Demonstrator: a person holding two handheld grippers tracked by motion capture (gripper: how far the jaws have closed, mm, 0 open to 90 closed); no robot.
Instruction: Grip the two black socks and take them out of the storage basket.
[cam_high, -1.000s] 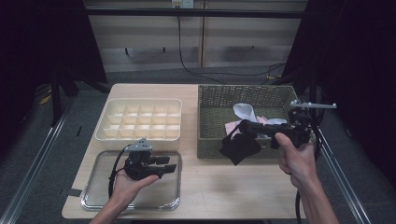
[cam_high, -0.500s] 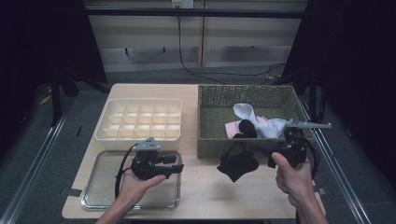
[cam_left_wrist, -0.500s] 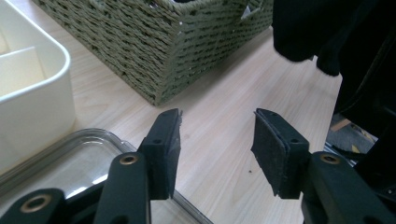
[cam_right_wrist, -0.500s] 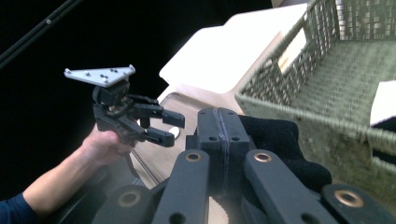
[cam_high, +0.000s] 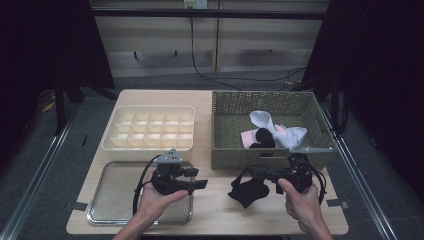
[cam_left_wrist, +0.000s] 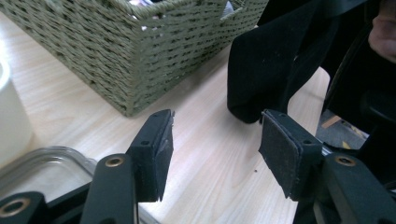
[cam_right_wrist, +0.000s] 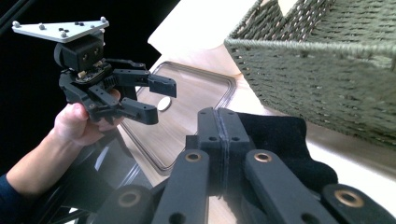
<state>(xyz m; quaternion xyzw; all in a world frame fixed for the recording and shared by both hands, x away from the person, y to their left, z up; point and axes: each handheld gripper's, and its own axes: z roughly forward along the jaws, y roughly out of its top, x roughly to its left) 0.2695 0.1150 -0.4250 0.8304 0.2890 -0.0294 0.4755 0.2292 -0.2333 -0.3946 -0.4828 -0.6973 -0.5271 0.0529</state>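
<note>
The right gripper (cam_high: 255, 173) clenches the soft, limp black sock (cam_high: 248, 191), so the released left gripper (cam_high: 202, 178) should pinch its hanging edge.

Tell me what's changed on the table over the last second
The right hand-held gripper carried the black sock out of the wicker basket and lowered it onto the table in front, jaws shut on it. The left hand-held gripper drifted right off the metal tray toward the sock, its jaws just opening, nothing between them. The basket, the tray, the cream compartment box and the socks left in the basket stayed put.
</note>
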